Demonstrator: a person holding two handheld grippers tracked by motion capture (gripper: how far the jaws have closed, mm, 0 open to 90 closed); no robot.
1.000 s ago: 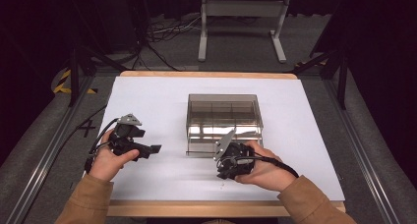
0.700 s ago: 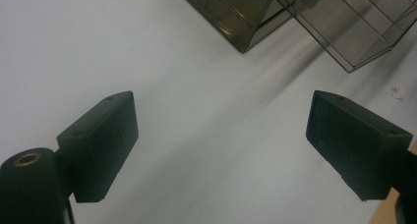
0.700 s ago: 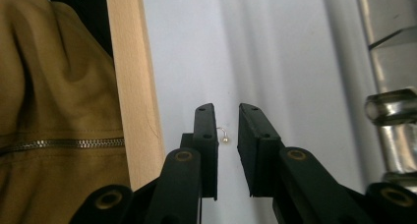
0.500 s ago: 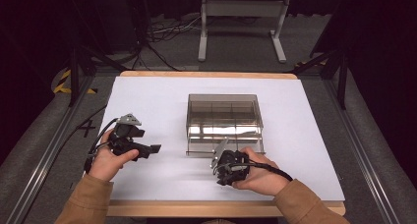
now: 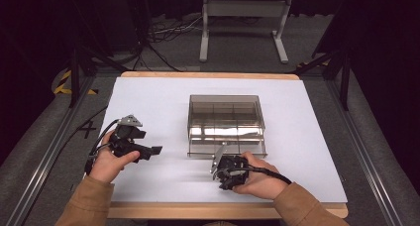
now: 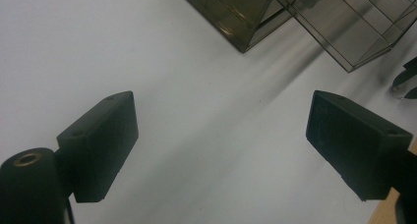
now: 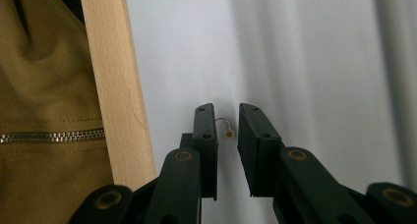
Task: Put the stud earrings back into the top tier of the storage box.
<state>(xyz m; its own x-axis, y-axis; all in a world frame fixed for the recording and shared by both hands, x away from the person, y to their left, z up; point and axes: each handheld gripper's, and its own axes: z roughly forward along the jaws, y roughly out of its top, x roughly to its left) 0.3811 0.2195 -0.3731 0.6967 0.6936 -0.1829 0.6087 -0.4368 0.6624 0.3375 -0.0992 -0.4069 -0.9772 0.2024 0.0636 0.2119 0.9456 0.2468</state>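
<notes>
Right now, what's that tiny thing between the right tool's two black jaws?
A small earring with a thin wire hook lies on the white table, between the right tool's jaws, seen in the right gripper view.

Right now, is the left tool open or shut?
Open: the left tool has its black jaws far apart, with bare white table between them.

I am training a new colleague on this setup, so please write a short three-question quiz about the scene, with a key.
1. True or false: the jaws of the left gripper stand wide apart above the white table.
2. What lies between the jaws of the right gripper? A) a small hooked item B) a spoon C) a coin
3. In the high view, where is the clear compartment box relative to the right gripper?
Key: 1 true; 2 A; 3 just beyond it, towards the far edge.
</notes>
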